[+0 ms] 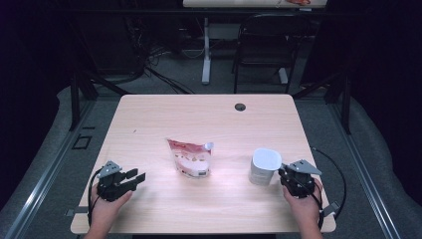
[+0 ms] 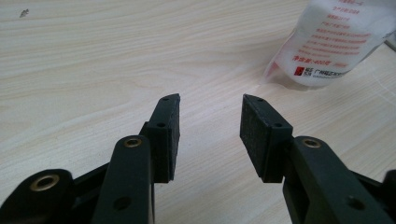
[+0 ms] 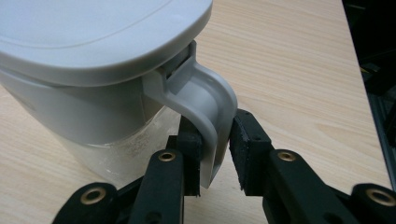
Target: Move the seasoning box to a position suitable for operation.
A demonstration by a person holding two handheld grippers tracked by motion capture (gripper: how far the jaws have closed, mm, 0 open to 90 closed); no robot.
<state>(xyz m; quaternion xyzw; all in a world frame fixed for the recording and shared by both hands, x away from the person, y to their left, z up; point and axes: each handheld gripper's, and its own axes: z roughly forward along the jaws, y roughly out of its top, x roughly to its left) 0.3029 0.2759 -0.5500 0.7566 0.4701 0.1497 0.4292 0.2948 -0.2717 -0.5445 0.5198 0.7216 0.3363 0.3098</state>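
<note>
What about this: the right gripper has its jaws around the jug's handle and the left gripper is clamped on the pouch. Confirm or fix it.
Partly wrong. The left gripper holds nothing: the left gripper view shows its jaws open over bare table, with the pouch lying apart beyond them. The right gripper does have its jaws around the jug's handle.

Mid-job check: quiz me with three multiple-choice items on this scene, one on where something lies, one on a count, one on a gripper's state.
1. Where does the pouch lie?
A. mid-table, between the grippers
B. at the far edge
C. on the floor

2. How many things lie on the table, grippers aside?
A. one
B. two
C. four

3. What is between the right gripper's jaws?
A. nothing
B. the pouch
C. the handle of the white jug

Answers: 1 A, the high view shows it mid-table. 2 B, pouch and jug. 3 C, the right gripper view shows the jaws either side of the handle.
</note>
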